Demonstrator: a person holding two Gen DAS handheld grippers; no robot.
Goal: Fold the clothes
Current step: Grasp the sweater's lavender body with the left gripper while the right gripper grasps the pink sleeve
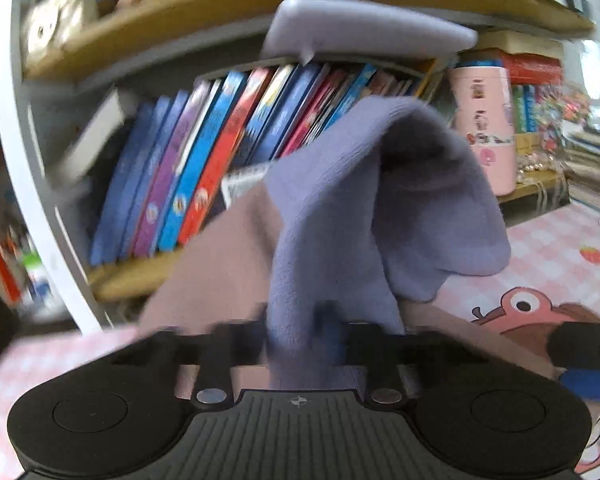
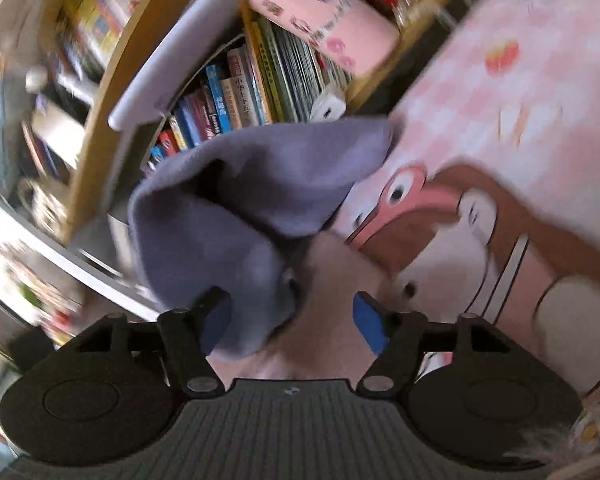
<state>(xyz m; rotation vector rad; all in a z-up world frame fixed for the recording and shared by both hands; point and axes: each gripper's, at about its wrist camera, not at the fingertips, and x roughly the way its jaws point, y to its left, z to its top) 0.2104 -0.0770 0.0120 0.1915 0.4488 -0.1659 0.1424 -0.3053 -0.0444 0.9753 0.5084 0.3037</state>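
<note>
While the left gripper (image 1: 300,332) pinches the purple garment (image 1: 380,200) between pressed-together fingers, the right gripper (image 2: 288,316) stands spread — cloth draped over its finger at 9 o'clock. Bookshelf (image 1: 220,152) behind, pink cartoon tablecloth (image 2: 500,120) at 3 o'clock.

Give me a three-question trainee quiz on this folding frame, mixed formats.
1. True or false: the left gripper is shut on the purple cloth.
2. The right gripper has its jaws: A) apart, B) clamped on a book, C) out of view.
3. Fill in: behind the cloth stands a shelf of ____.

Key: 1 true; 2 A; 3 books.
</note>
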